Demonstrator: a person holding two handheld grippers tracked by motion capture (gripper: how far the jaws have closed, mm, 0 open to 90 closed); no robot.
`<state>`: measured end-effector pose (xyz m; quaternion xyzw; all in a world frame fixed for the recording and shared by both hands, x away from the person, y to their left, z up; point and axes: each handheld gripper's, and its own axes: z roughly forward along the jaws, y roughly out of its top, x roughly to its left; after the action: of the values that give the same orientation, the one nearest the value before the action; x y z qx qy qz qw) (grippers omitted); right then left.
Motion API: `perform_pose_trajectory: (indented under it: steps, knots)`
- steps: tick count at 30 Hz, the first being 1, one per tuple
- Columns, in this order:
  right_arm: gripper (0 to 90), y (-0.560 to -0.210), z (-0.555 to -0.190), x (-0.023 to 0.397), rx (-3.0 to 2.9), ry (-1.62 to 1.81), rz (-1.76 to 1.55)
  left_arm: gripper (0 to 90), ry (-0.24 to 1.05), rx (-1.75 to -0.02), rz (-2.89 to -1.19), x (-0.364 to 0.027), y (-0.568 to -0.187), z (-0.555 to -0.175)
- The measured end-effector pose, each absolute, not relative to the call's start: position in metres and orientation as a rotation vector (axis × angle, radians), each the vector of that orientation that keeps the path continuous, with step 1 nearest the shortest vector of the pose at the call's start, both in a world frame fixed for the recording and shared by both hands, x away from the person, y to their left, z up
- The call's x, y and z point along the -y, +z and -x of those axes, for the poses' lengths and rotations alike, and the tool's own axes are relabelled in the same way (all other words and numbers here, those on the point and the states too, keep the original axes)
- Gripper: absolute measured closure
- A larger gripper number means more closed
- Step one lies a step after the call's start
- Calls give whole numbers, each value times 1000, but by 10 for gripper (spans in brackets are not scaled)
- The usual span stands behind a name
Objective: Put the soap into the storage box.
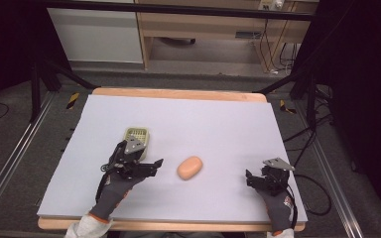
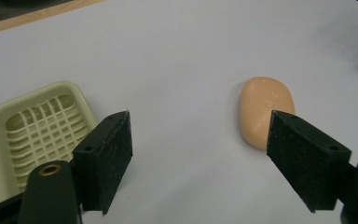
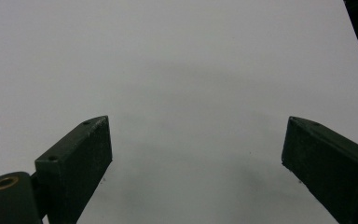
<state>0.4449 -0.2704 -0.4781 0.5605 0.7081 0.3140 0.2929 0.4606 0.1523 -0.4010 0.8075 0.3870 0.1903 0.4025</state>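
From the high view we find the left gripper (image 1: 151, 163) held low over the pale table cover (image 1: 228, 124), its jaws spread wide with nothing between them, pointing toward the peach-coloured soap bar (image 1: 190, 167) that lies just to its right, near but apart. The pale green soap dish (image 1: 136, 135) sits directly behind this gripper, partly covered by its grey plate. The right gripper (image 1: 252, 179) hovers near the front right of the cover, well apart from the soap, its jaws likewise spread and empty. In the left gripper view we confirm the left gripper (image 2: 200, 140) is wide open: the soap bar (image 2: 265, 111) lies flat on the cover ahead, overlapped at its lower edge by the right-hand jaw, and we cannot tell whether they touch. The slatted soap dish (image 2: 37, 126) lies empty beyond the left-hand jaw. In the right gripper view the right gripper (image 3: 196, 149) stands fully open over bare cover (image 3: 177, 60), holding nothing.
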Motion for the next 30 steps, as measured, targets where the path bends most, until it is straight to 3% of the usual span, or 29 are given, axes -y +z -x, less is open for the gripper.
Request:
perform_pose_trajectory:
  steps: [30]
  knots:
    - [87,-476,-444,268,-1898,844,-1479,209,419,-893,-2157,-102,-413,-471]
